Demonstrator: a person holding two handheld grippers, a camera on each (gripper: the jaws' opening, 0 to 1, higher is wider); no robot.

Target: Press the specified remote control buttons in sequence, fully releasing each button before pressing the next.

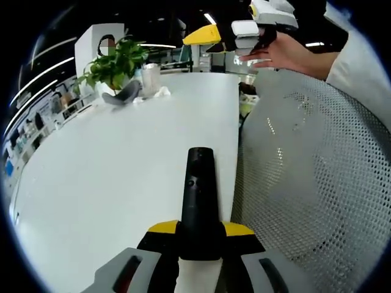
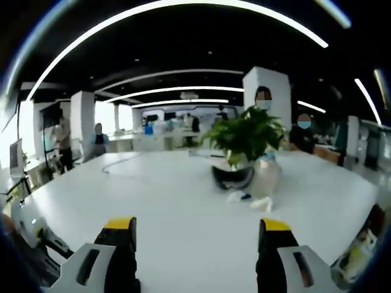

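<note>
A black remote control (image 1: 200, 201) stands lengthwise between my left gripper's jaws (image 1: 200, 235), which are shut on its lower end. Its upper face with small buttons points away from me, over the white table (image 1: 110, 183). My right gripper (image 1: 215, 38) hangs far off at the top of the left gripper view, held by a person's hand (image 1: 287, 54), well apart from the remote. In the right gripper view, that gripper (image 2: 197, 227) is open, its yellow-tipped fingers (image 2: 120, 226) wide apart with only tabletop (image 2: 183, 201) between them.
A potted plant (image 2: 247, 137) stands at the table's far side beside a dark curved object (image 2: 232, 177), a pale jar (image 2: 266, 174) and crumpled paper (image 2: 256, 202). A white mesh chair back (image 1: 317, 183) is right of the remote. People stand in the office background.
</note>
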